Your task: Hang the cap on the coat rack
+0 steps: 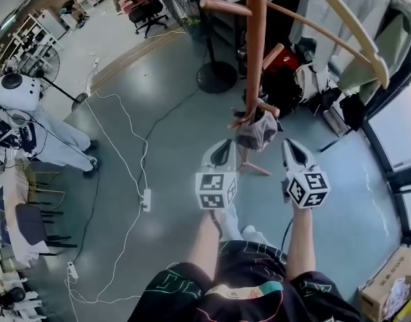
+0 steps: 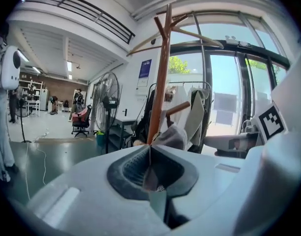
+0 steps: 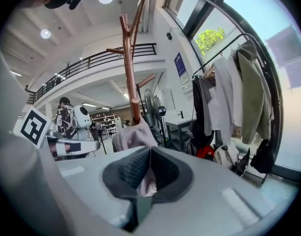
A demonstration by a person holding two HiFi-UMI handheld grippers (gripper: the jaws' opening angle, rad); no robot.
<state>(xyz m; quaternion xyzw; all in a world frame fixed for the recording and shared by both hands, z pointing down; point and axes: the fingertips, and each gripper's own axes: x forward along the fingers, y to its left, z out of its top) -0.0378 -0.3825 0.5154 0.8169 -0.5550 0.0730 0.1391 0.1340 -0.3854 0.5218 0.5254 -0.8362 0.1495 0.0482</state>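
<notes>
The brown wooden coat rack [image 1: 255, 45] stands straight ahead of me; its pole [image 2: 161, 82] rises just beyond both sets of jaws. A grey cap [image 1: 257, 131] hangs low on the rack, draped over a short peg. My left gripper [image 1: 222, 145] is at the cap's left side and my right gripper [image 1: 291, 146] at its right. The left gripper view shows the cap [image 2: 172, 136] just past the shut jaws [image 2: 150, 173], a strip of fabric in the seam. The right gripper [image 3: 148, 178] is also shut, with pale fabric of the cap [image 3: 133, 135] pinched in it.
A floor fan [image 1: 215, 72] stands behind the rack. A clothes rail with hanging garments [image 1: 353, 39] is at the right by the windows. A power strip and white cables [image 1: 146, 200] lie on the floor at left. A cardboard box [image 1: 393, 287] sits at lower right.
</notes>
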